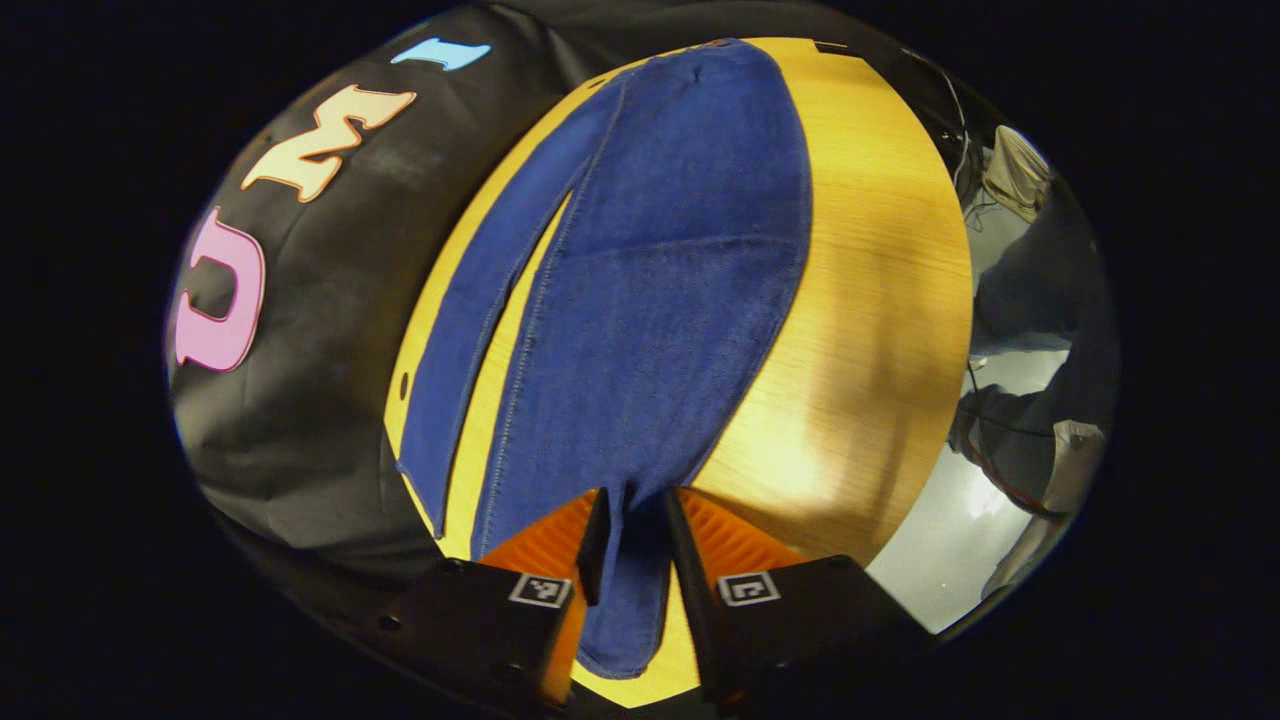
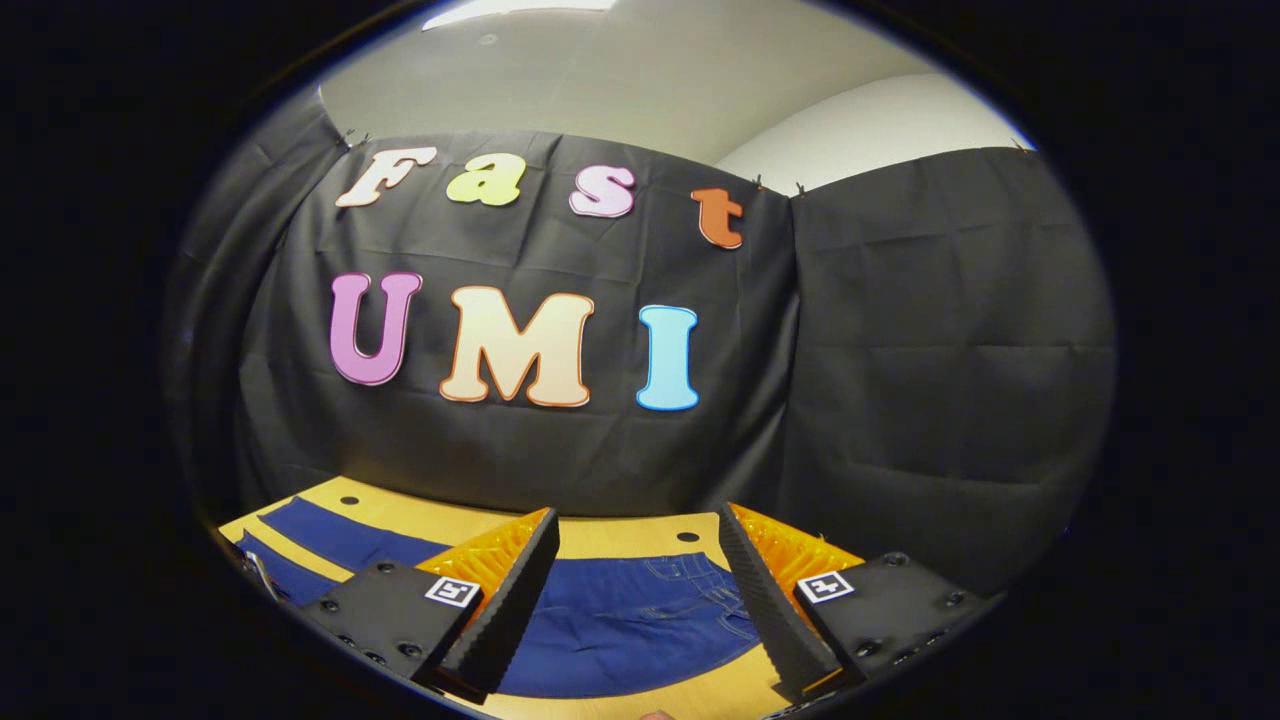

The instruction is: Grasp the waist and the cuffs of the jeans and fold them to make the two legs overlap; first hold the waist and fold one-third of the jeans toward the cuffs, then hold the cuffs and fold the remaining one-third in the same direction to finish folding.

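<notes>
Blue jeans (image 1: pixel 640 300) lie flat on the wooden table (image 1: pixel 880 300), waist at the far end and legs running toward me in the left gripper view. My left gripper (image 1: pixel 636 540) sits at the near leg's cuff. Its two black fingers (image 1: pixel 594 545) stand close together, and the denim passes up between them, pinched. The other leg (image 1: pixel 470 330) lies apart to the left, with a strip of table between the legs. In the right gripper view my right gripper (image 2: pixel 640 600) hovers open over the waist end of the jeans (image 2: pixel 620 620), with both fingers spread wide and holding nothing.
The booth's black cloth wall (image 2: pixel 900 380) hangs just behind the table's far edge. Small round holes (image 2: pixel 686 537) mark the tabletop. Past the table's right edge in the left gripper view are a pale floor (image 1: pixel 960 540), cables and a person's legs (image 1: pixel 1030 290).
</notes>
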Tool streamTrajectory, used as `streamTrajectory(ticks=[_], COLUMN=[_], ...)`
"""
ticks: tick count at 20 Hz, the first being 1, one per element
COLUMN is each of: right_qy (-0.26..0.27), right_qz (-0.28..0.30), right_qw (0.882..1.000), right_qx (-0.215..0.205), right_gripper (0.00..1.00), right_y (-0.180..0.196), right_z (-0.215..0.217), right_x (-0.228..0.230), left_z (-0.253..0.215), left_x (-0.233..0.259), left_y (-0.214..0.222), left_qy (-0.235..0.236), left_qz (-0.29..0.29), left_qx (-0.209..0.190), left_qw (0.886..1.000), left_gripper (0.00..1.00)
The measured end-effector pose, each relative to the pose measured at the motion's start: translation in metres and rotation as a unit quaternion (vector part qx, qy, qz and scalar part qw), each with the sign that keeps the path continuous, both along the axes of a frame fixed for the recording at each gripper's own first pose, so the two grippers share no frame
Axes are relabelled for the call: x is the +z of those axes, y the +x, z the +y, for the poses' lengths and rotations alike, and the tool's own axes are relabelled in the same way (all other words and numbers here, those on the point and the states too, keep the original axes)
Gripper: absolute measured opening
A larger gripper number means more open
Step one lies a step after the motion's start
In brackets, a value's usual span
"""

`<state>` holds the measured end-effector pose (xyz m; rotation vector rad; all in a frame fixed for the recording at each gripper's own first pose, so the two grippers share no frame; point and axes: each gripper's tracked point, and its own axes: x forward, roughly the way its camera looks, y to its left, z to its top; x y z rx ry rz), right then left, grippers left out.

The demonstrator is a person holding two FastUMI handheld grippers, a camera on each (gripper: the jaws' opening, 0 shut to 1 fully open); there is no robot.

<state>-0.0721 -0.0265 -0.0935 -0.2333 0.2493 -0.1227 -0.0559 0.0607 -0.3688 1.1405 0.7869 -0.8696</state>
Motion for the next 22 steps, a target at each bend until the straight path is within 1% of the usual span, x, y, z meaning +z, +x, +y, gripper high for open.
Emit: streamTrajectory(ticks=[2,3,4,5,6,7,8,11,13,15,16,17,19,22], right_qy=[-0.017,-0.026,-0.035,-0.046,-0.063,-0.088,-0.118,-0.194,-0.213,-0.225,-0.239,-0.259,-0.303,-0.346], right_qz=[0.016,0.024,0.033,0.044,0.056,0.070,0.084,0.140,0.166,0.199,0.214,0.230,0.250,0.270], right_qw=[1.000,0.999,0.999,0.997,0.995,0.992,0.986,0.962,0.951,0.940,0.932,0.920,0.893,0.857], right_qx=[0.009,0.015,0.024,0.036,0.050,0.064,0.080,0.129,0.151,0.162,0.170,0.184,0.219,0.272], right_gripper=[0.99,0.99,0.99,1.00,0.99,0.99,1.00,0.99,1.00,0.99,0.99,0.99,0.99,1.00], right_y=[-0.002,-0.002,-0.002,-0.002,-0.001,-0.001,0.000,-0.005,-0.007,-0.012,-0.014,-0.019,-0.025,-0.028], right_z=[-0.007,-0.011,-0.015,-0.019,-0.025,-0.034,-0.045,-0.078,-0.097,-0.120,-0.131,-0.139,-0.146,-0.156], right_x=[-0.008,-0.013,-0.018,-0.025,-0.032,-0.042,-0.051,-0.090,-0.115,-0.143,-0.156,-0.170,-0.191,-0.222], left_z=[-0.002,-0.006,0.000,0.000,-0.001,-0.001,0.000,-0.001,0.000,-0.002,0.000,0.000,-0.001,0.000], left_x=[-0.002,-0.007,-0.005,-0.006,-0.003,-0.003,-0.003,-0.004,-0.004,-0.003,-0.004,-0.004,-0.004,-0.003], left_y=[-0.008,-0.004,-0.005,-0.004,-0.006,-0.006,-0.005,-0.005,-0.006,-0.006,-0.006,-0.005,-0.006,-0.006], left_qy=[0.007,0.013,0.018,0.020,0.023,0.030,0.035,0.042,0.043,0.048,0.054,0.059,0.063,0.070], left_qz=[0.013,0.008,-0.002,-0.011,-0.020,-0.026,-0.028,-0.025,-0.027,-0.032,-0.034,-0.036,-0.041,-0.049], left_qx=[0.006,0.012,0.016,0.018,0.017,0.014,0.015,0.034,0.046,0.042,0.041,0.037,0.033,0.042], left_qw=[1.000,1.000,1.000,1.000,0.999,0.999,0.999,0.998,0.998,0.997,0.997,0.997,0.997,0.995], left_gripper=[0.19,0.14,0.07,0.04,0.01,0.02,0.00,0.00,0.00,0.00,0.00,0.00,0.00,0.00])
